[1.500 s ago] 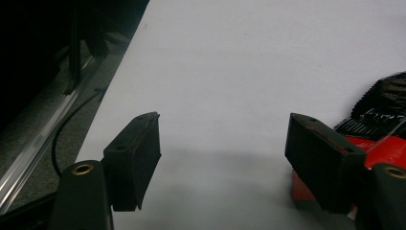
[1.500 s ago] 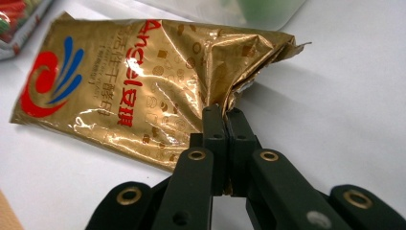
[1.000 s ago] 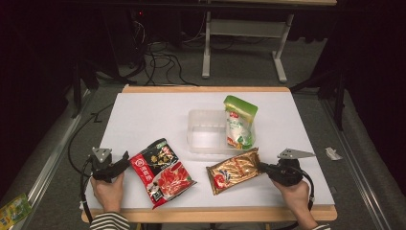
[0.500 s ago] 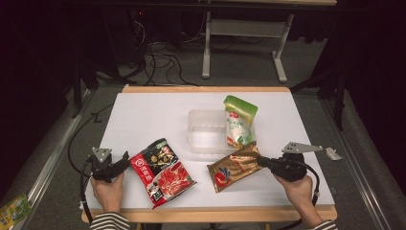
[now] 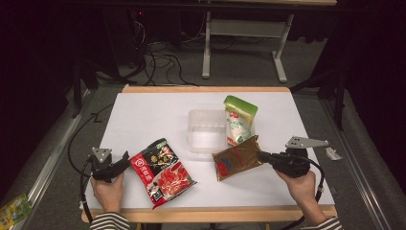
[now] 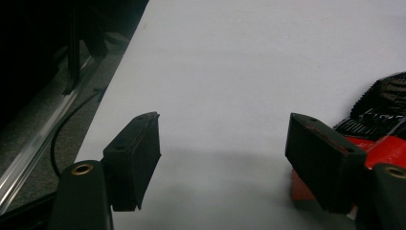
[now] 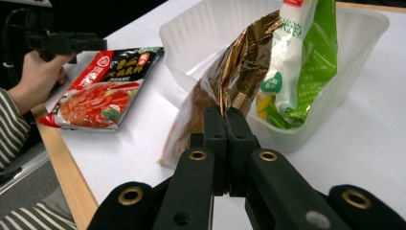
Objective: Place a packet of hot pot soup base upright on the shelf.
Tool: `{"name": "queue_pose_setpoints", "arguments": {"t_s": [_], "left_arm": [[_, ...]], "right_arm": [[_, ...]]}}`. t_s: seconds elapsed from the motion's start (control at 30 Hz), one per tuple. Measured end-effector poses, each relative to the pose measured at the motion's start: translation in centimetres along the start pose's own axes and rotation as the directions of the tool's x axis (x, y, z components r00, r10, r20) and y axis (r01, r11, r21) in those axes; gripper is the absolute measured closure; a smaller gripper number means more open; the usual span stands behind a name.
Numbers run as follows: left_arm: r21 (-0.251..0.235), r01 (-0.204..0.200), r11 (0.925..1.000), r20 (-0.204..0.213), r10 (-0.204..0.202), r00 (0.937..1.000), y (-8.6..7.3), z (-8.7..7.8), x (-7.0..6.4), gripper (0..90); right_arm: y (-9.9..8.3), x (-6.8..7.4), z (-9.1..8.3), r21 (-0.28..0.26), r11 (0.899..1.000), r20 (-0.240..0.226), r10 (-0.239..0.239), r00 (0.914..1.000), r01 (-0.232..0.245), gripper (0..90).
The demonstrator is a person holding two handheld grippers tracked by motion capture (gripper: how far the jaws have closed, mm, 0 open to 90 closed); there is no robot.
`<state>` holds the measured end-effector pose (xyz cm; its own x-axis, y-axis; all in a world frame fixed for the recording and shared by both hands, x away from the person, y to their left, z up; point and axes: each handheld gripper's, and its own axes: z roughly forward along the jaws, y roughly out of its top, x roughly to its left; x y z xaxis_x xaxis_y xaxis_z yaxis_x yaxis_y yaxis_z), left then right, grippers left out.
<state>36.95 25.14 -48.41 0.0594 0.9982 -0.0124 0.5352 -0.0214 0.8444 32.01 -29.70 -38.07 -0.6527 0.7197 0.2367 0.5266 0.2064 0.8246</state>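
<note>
From where I stood, the job looked to be packing the snack packets into the clear plastic tray (image 5: 207,130) in the middle of the white surface (image 5: 143,115), and it was perhaps a third done. The green packet (image 5: 238,120) already leaned in the tray's right end, its top sticking up over the far rim. The right gripper (image 5: 266,156) had its jaws pressed together on a corner of the brown foil packet (image 5: 238,158), which hung tilted with its far end raised toward the tray's near wall; in the right gripper view the brown foil packet (image 7: 225,81) rose against the green one and the clear plastic tray (image 7: 335,81), so I judged it was about to go in but had not been let go. I could not tell whether its lower edge touched the surface or had cleared it. The red packet (image 5: 162,171) lay flat near the front edge, untouched. The left gripper (image 5: 125,160) rested just beside that packet's left end, and in the left gripper view its jaws stood wide apart over bare surface with the red packet (image 6: 383,139) beside the right-hand jaw, holding nothing. That left, to my eye, two packets to settle in the tray: the brown one in hand, then the red one.
</note>
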Motion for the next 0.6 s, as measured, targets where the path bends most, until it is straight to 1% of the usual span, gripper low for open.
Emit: {"name": "queue_pose_setpoints", "arguments": {"t_s": [0.1,0.13,0.17,0.2,0.3,0.33,0.43,0.5,0.6], "left_arm": [[-0.001,0.000,1.0000,-0.002,0.000,1.0000,0.0,0.0,0.0,28.4],[-0.001,0.000,1.0000,-0.002,0.000,1.0000,0.0,0.0,0.0,28.4],[-0.001,0.000,1.0000,-0.002,0.000,1.0000,0.0,0.0,0.0,28.4],[-0.002,0.000,1.0000,-0.002,0.000,1.0000,0.0,0.0,0.0,28.3],[-0.002,0.001,1.0000,-0.001,-0.001,1.0000,0.0,0.0,0.0,28.3],[-0.002,0.001,1.0000,-0.001,-0.001,1.0000,0.0,0.0,0.0,28.3],[-0.003,0.001,1.0000,-0.001,-0.001,1.0000,0.0,0.0,0.0,28.3],[-0.005,0.005,1.0000,0.003,-0.005,1.0000,0.0,0.0,0.0,28.3],[-0.006,0.006,1.0000,0.003,-0.006,1.0000,0.0,-0.1,0.1,28.4]], "right_arm": [[0.4,0.2,-0.3,-0.007,1.000,-0.005,-0.002,1.0000,0.002,90.0],[0.6,0.1,-0.4,-0.009,1.000,-0.007,-0.011,0.9999,0.011,90.0],[0.8,0.2,-0.5,-0.011,1.000,-0.008,-0.006,0.9999,0.006,90.0],[0.9,0.2,-0.5,-0.016,1.000,-0.009,-0.015,0.9998,0.015,90.0],[1.4,0.3,-0.9,-0.022,1.000,-0.017,-0.006,0.9998,0.006,90.0],[1.5,0.2,-1.0,-0.028,1.000,-0.019,-0.012,0.9998,0.011,90.0],[1.8,0.3,-1.2,-0.029,1.000,-0.023,-0.007,0.9997,0.006,90.0],[2.2,0.3,-1.4,-0.040,0.999,-0.025,-0.015,0.9996,0.014,90.0],[2.7,0.4,-1.6,-0.041,0.999,-0.030,-0.020,0.9994,0.019,90.0]]}}
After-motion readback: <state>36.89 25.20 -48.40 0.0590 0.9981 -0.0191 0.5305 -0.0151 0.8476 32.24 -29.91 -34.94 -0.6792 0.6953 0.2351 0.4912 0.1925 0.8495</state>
